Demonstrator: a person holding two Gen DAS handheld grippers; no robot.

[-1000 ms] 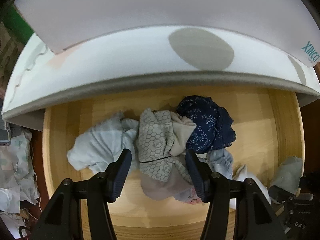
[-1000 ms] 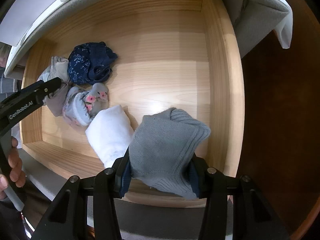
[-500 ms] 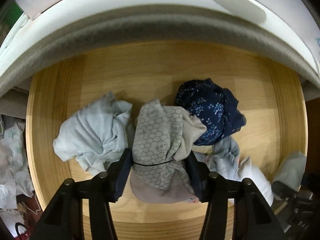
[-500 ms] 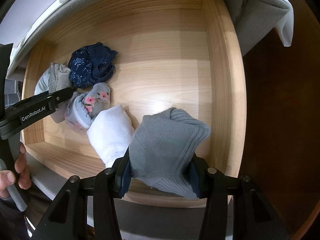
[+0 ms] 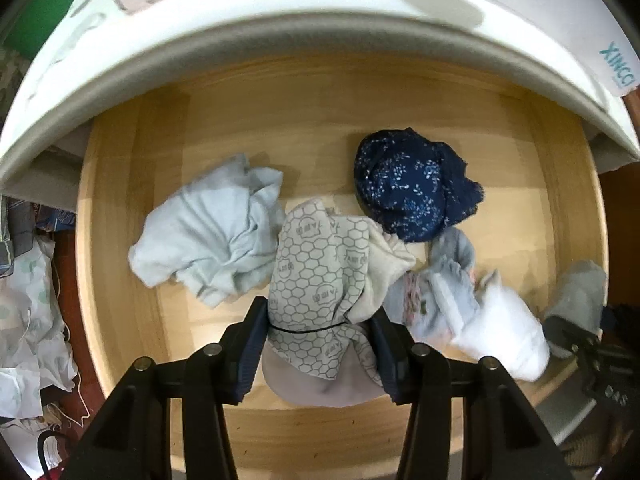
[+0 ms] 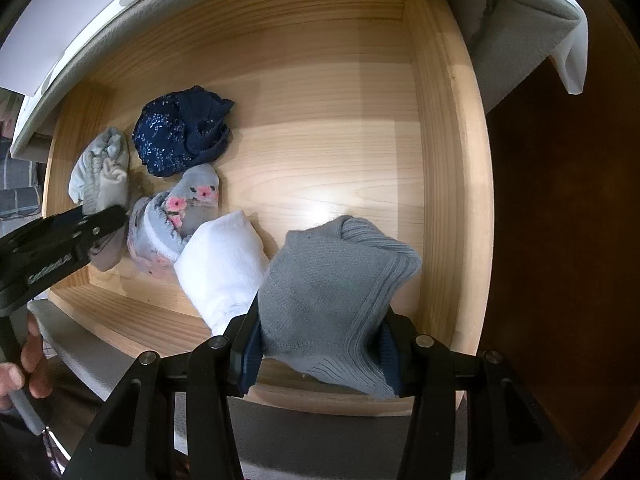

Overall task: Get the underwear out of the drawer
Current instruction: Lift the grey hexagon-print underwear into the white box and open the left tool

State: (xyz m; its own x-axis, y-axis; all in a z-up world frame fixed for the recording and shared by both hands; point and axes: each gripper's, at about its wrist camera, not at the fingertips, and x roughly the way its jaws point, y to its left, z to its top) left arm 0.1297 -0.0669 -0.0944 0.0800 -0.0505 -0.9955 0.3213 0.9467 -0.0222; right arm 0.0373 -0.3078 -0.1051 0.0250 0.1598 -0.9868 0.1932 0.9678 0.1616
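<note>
The open wooden drawer (image 5: 304, 128) holds several bunched garments. My left gripper (image 5: 318, 344) is shut on grey honeycomb-print underwear (image 5: 320, 272), held just above the drawer floor near its front. Beside it lie a pale blue garment (image 5: 208, 232) to the left and a navy floral piece (image 5: 412, 188) to the right. My right gripper (image 6: 320, 344) is shut on a folded grey ribbed garment (image 6: 336, 280) at the drawer's front right. The left gripper also shows in the right wrist view (image 6: 60, 240).
A white bundle (image 6: 224, 264) and a grey piece with pink flowers (image 6: 180, 208) lie between the two grippers. A white desktop (image 5: 280, 32) overhangs the drawer's back. Crumpled paper and cloth (image 5: 24, 320) lie left of the drawer. Dark floor (image 6: 560, 220) is at the right.
My left gripper closed on the honeycomb-print underwear and pulled it back and up a little from the pile. The right gripper has kept still with the grey garment.
</note>
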